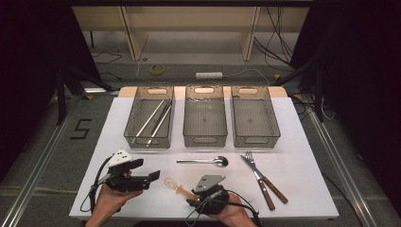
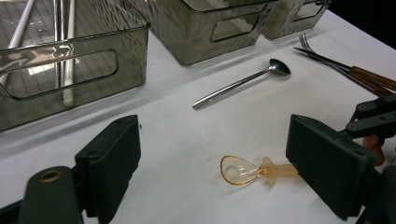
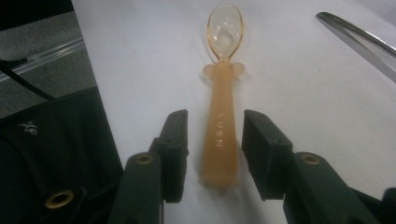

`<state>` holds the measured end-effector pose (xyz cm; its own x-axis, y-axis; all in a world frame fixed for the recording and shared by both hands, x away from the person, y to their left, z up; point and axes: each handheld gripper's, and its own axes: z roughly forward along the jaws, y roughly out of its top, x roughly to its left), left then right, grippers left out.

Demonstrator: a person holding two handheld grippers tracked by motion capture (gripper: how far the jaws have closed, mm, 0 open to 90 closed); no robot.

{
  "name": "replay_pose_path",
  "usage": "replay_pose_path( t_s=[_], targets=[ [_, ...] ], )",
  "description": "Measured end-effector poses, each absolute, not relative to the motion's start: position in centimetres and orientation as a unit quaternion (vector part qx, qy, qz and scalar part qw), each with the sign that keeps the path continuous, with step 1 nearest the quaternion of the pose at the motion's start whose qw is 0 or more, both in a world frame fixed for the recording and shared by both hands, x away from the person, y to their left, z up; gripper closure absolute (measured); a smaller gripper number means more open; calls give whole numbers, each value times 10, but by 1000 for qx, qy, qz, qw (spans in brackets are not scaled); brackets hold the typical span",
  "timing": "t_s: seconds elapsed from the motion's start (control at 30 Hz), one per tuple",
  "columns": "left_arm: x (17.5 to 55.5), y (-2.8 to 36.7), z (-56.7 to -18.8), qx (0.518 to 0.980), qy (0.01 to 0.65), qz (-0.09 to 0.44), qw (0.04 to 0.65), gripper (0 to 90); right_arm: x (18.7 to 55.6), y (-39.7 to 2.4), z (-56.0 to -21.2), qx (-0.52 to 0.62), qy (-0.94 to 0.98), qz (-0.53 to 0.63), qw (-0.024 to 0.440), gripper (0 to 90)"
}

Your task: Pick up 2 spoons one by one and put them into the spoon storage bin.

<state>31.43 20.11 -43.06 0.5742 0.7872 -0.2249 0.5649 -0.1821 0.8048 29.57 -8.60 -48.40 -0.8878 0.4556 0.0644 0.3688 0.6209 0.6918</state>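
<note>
- Right gripper (image 3: pixel 212 154): near edge of the desk, right of middle. Jaws narrowed to either side of the handle of the orange baby spoon (image 3: pixel 223 100), a thin gap showing on each side; not yet gripping.
- Orange baby spoon: lies flat near the near edge, bowl pointing away toward the left. Advice: keep the jaws square across the handle's thick end, close until both pads bear evenly, then lift straight up so the soft handle does not twist out.
- Left gripper (image 1: pixel 142 172): near-left corner, jaws wide, holding nothing, just beside the spoon's bowl. Keep it clear of the lift.
- Metal spoon (image 1: pixel 204 161): mid-desk, well apart.
- Fork and knife (image 1: pixel 263 179): right side.
- Three bins (image 1: pixel 204 137): along the far edge; left one holds chopsticks (image 1: pixel 153 121).
</note>
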Motion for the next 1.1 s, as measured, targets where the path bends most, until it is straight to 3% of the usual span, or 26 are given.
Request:
replay_pose_path(
  t_s=[0.4, 0.8, 1.1],
  targets=[
    [314, 201, -430, 760, 444, 122, 458, 176, 295, -81, -489, 221, 906, 352, 81, 739],
    [314, 202, -429, 755, 445, 129, 464, 176, 308, -106, -463, 250, 882, 390, 87, 749],
    [314, 203, -429, 751, 445, 130, 469, 176, 329, -142, -434, 295, 842, 433, 129, 749]
  ],
)
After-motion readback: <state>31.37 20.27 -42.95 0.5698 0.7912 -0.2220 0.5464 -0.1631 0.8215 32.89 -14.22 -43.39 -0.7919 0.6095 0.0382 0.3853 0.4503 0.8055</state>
